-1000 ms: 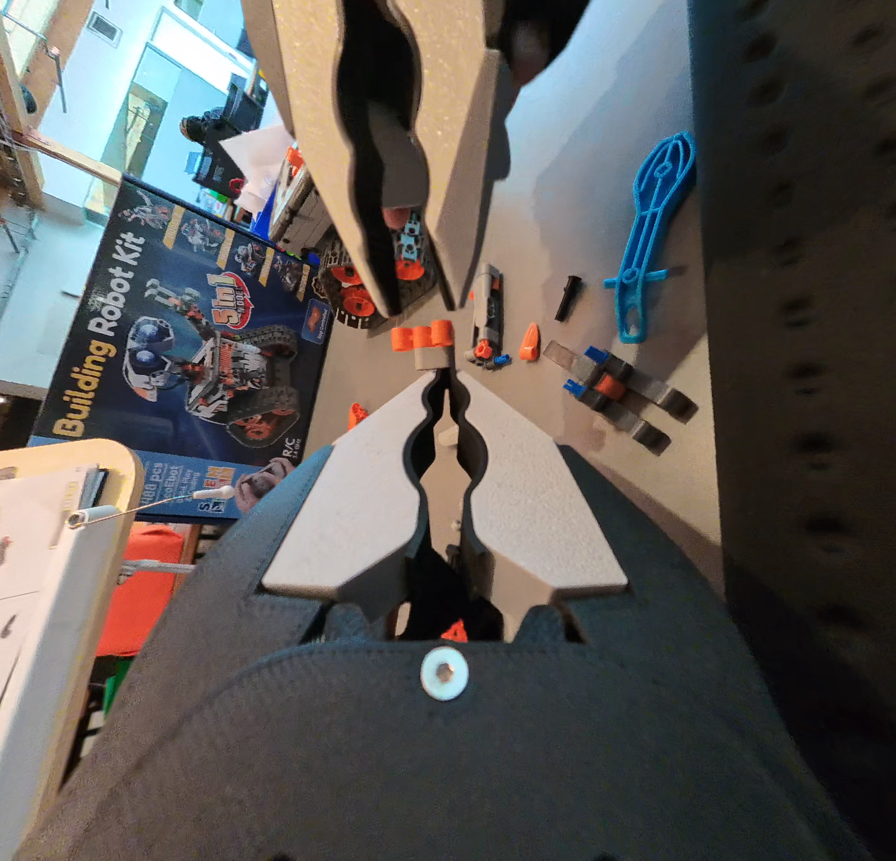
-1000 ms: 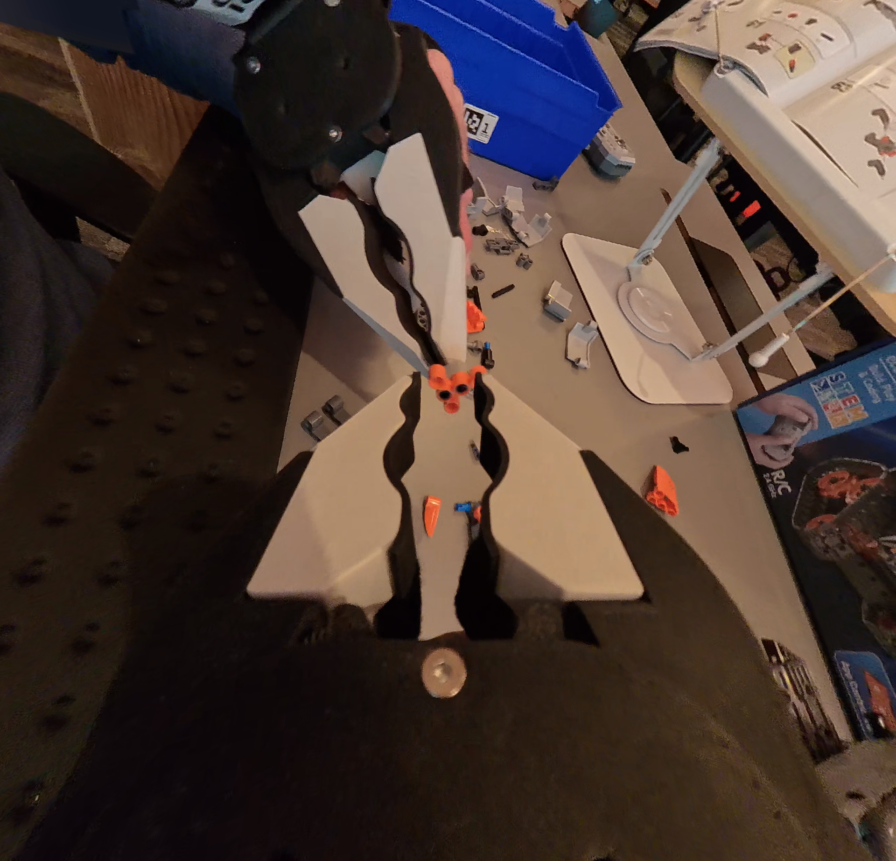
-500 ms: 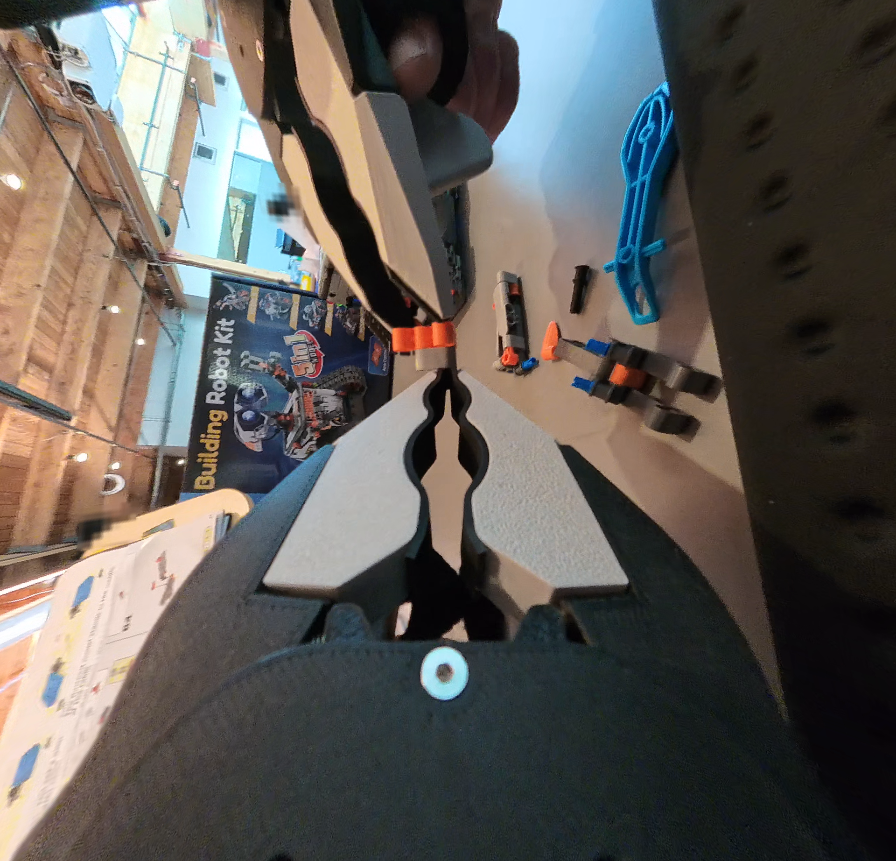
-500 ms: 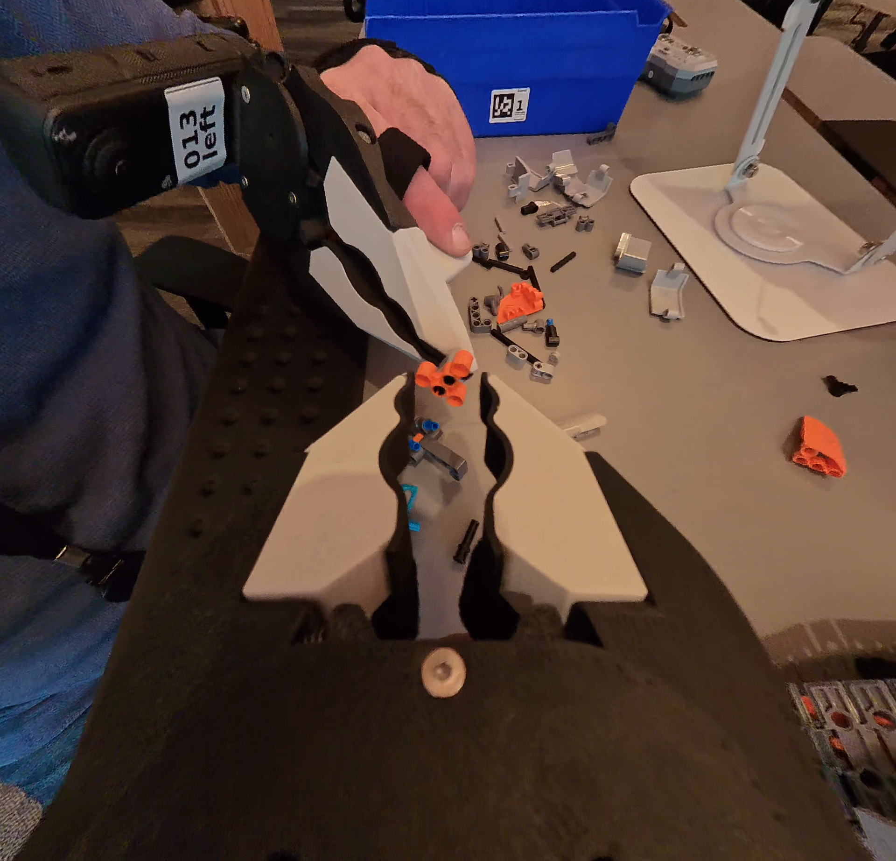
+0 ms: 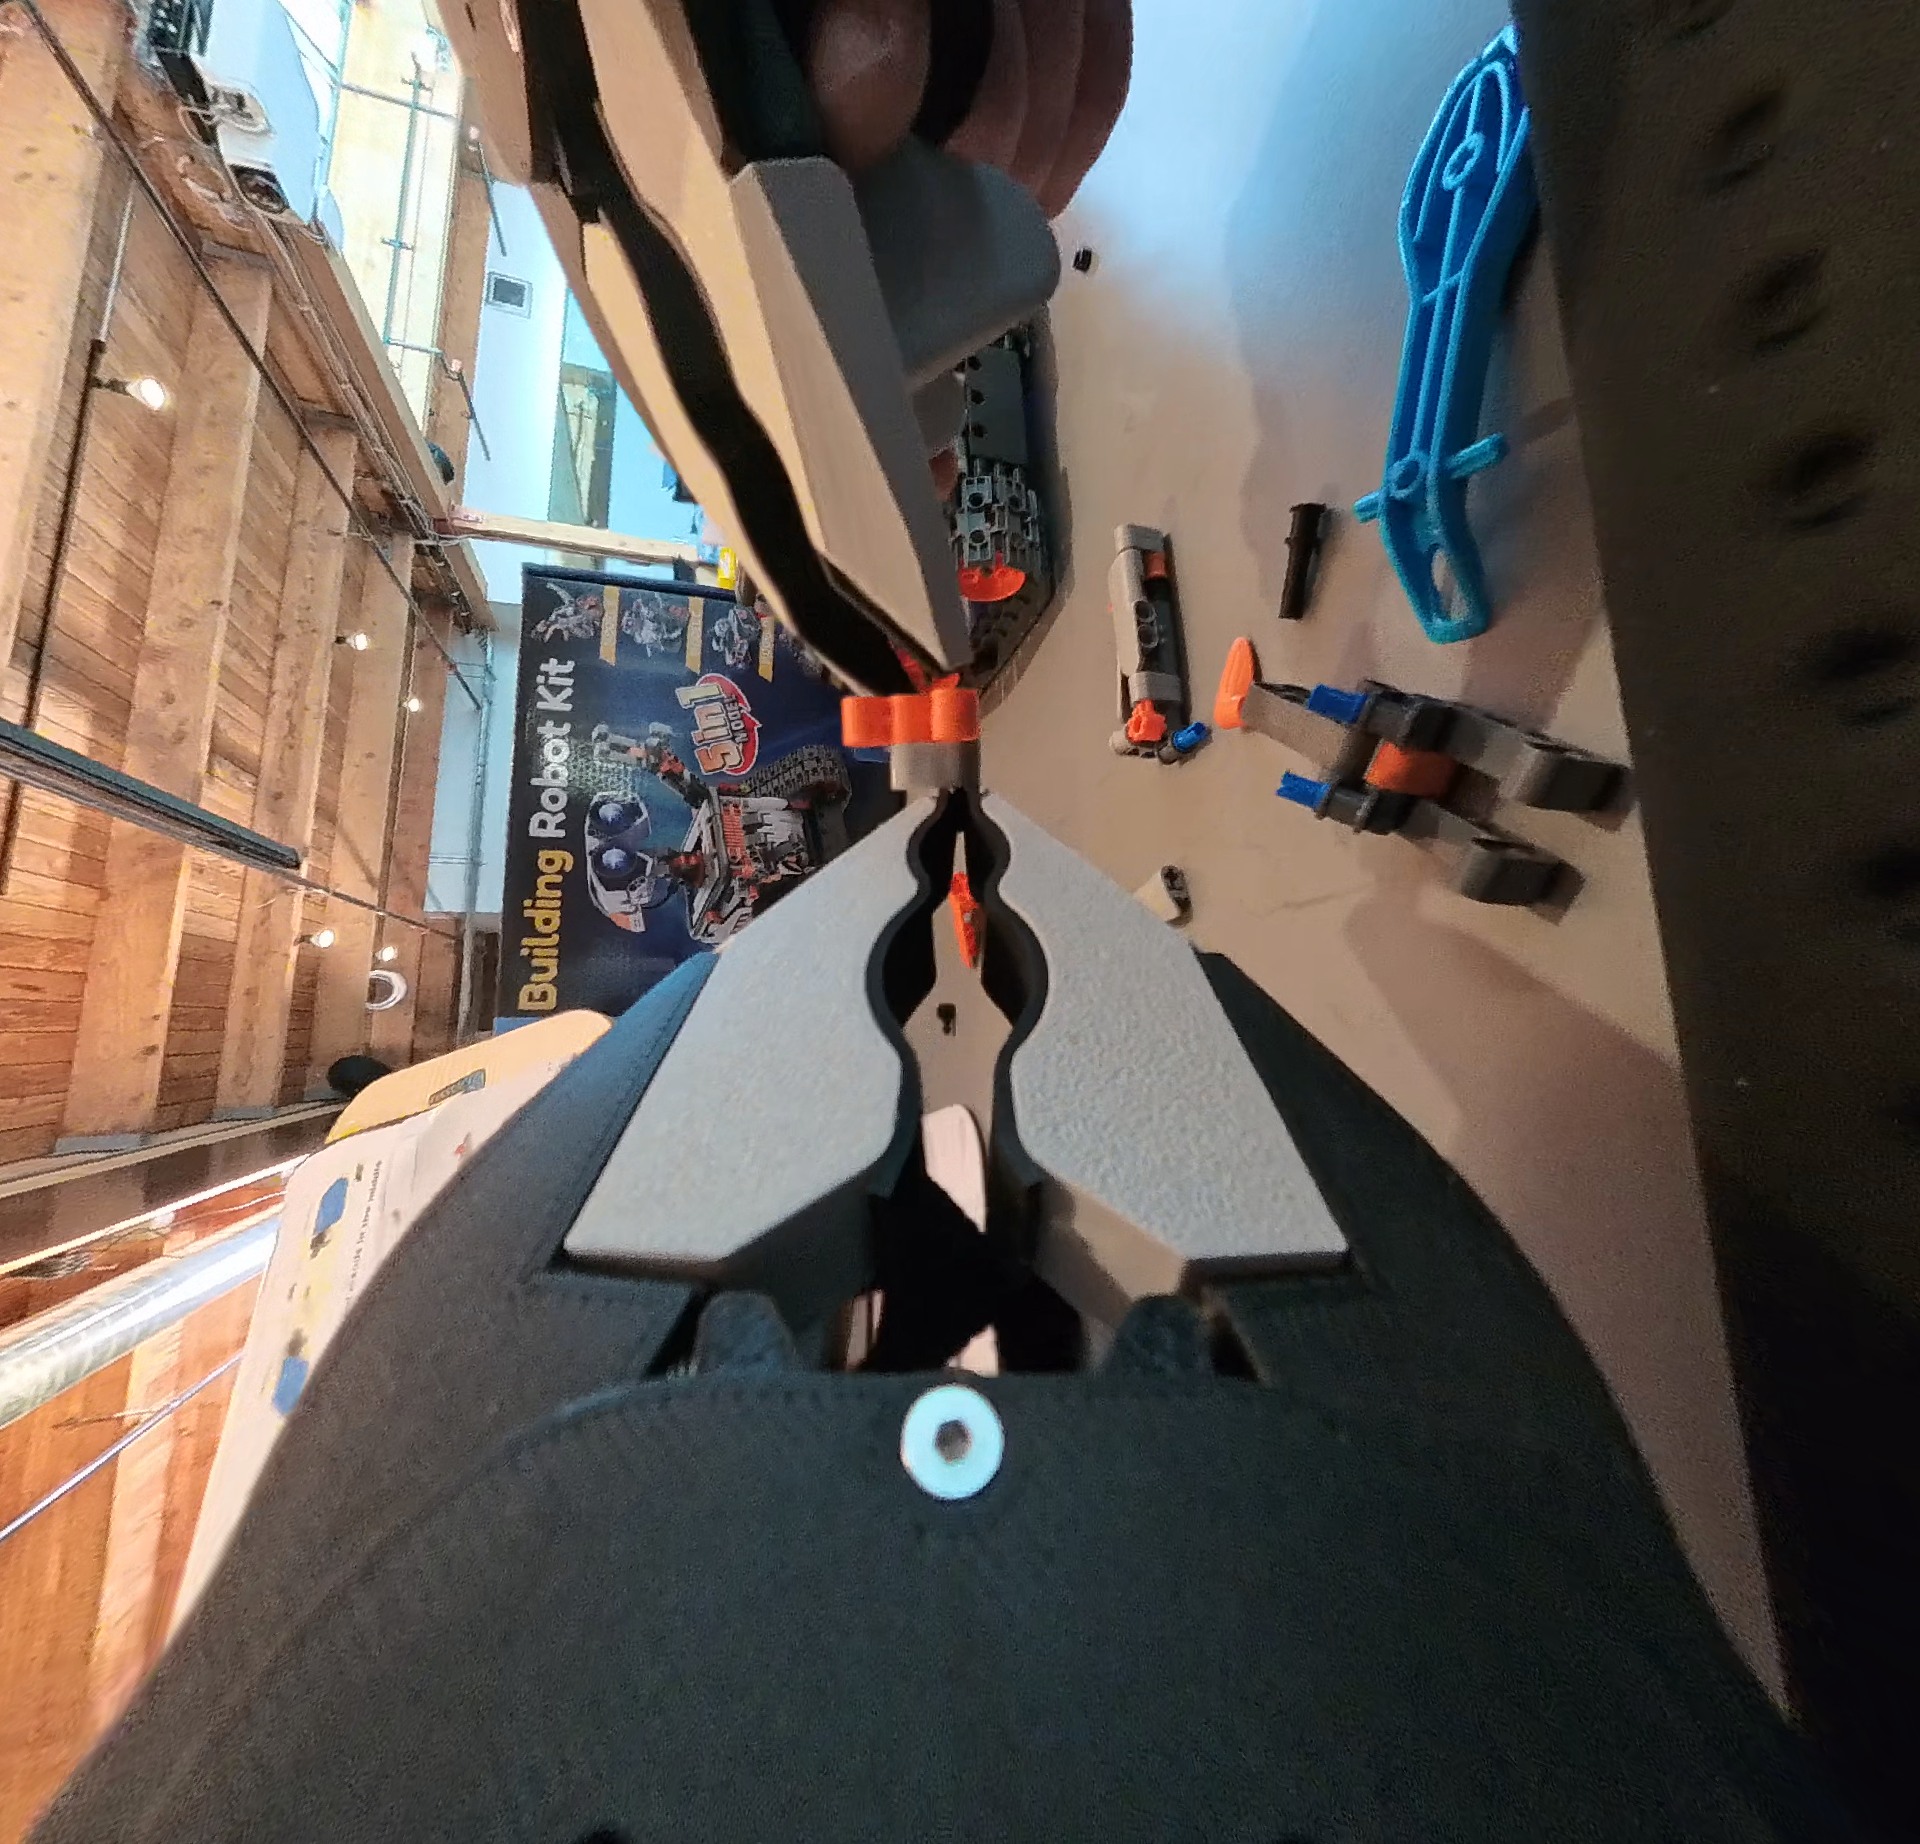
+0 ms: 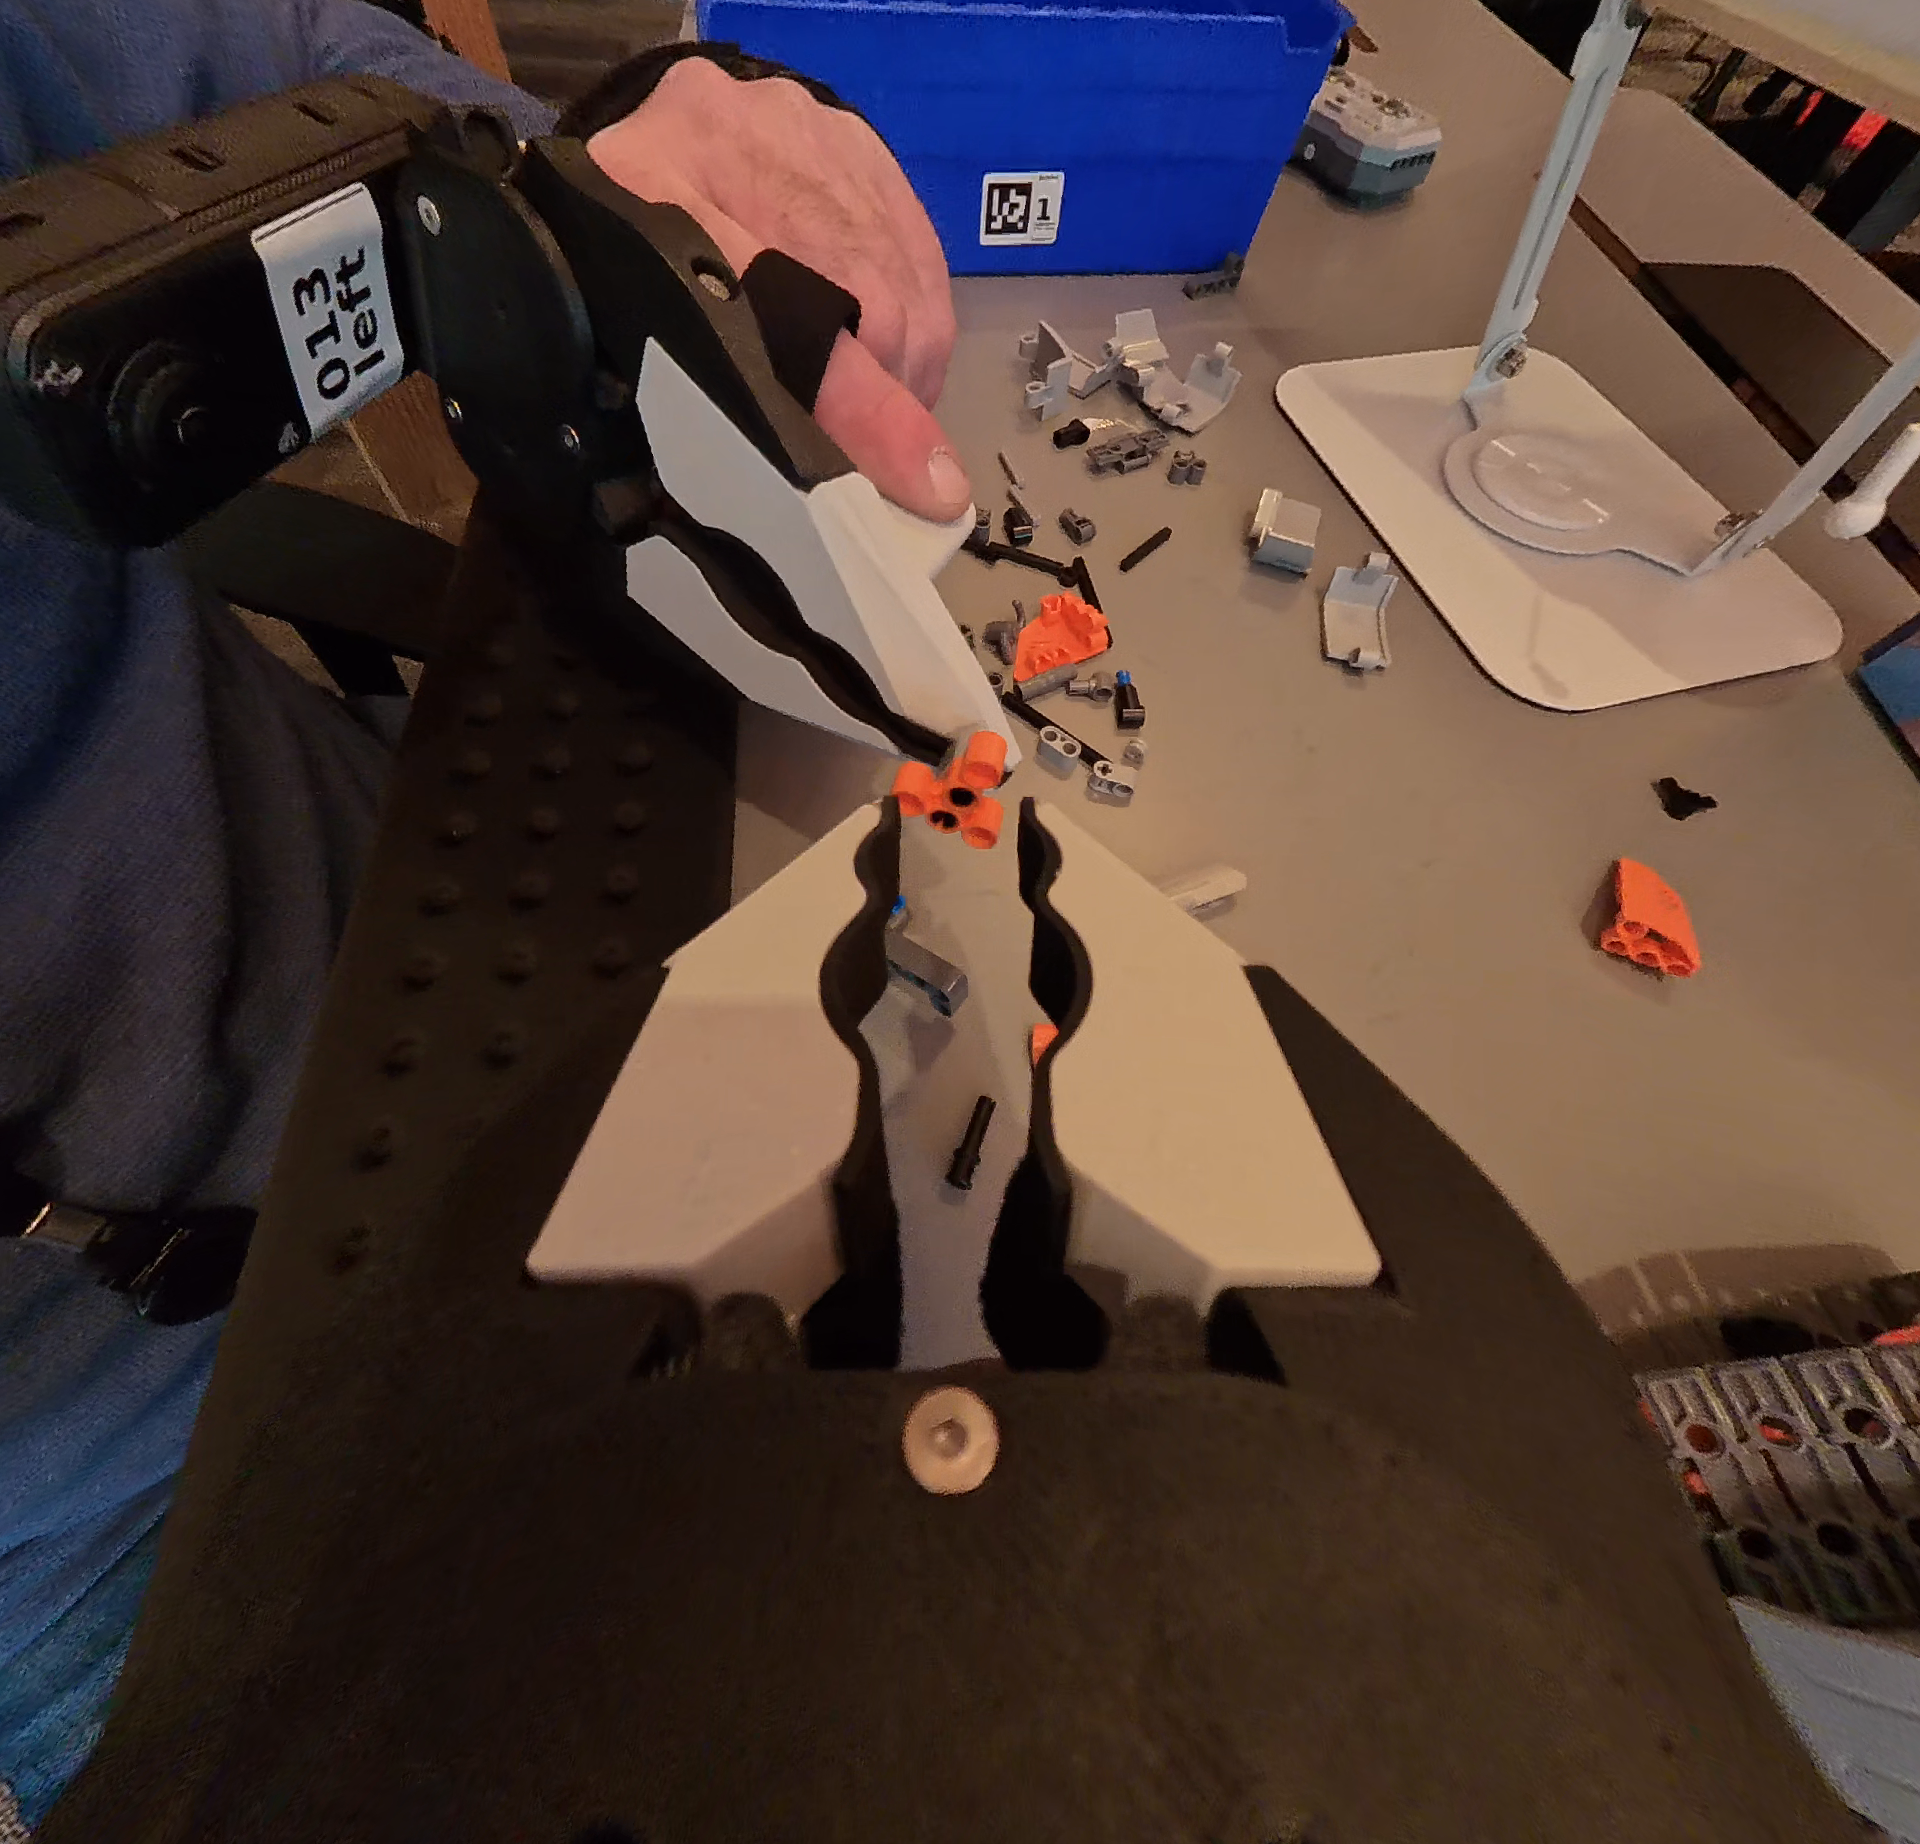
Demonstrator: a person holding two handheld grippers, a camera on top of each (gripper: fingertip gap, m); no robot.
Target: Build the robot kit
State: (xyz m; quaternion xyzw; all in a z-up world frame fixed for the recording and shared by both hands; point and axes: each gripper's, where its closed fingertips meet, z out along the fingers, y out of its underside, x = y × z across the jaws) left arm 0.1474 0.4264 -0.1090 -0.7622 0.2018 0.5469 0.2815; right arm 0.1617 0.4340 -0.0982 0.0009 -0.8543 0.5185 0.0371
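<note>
The left gripper [image 5: 940, 792] is pinching a small grey piece [image 5: 928, 768] between jaws drawn nearly together; an orange connector [image 5: 909, 719] is sitting on that piece just beyond the tips. The right gripper [image 6: 956, 807] is reaching in with jaws standing narrowly apart, the orange connector [image 6: 951, 792] lying between their tips; whether they are pressing on it cannot be told. Beneath the jaws, loose grey and black parts [image 6: 1117, 444] are lying scattered on the desk [image 6: 1403, 859]; a blue bin [image 6: 997, 80] is standing well beyond them.

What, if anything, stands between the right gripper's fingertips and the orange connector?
Nothing visible does. The orange connector, pinched by the left gripper, sits right at the tips of the open right gripper, with no other part in between.
</note>
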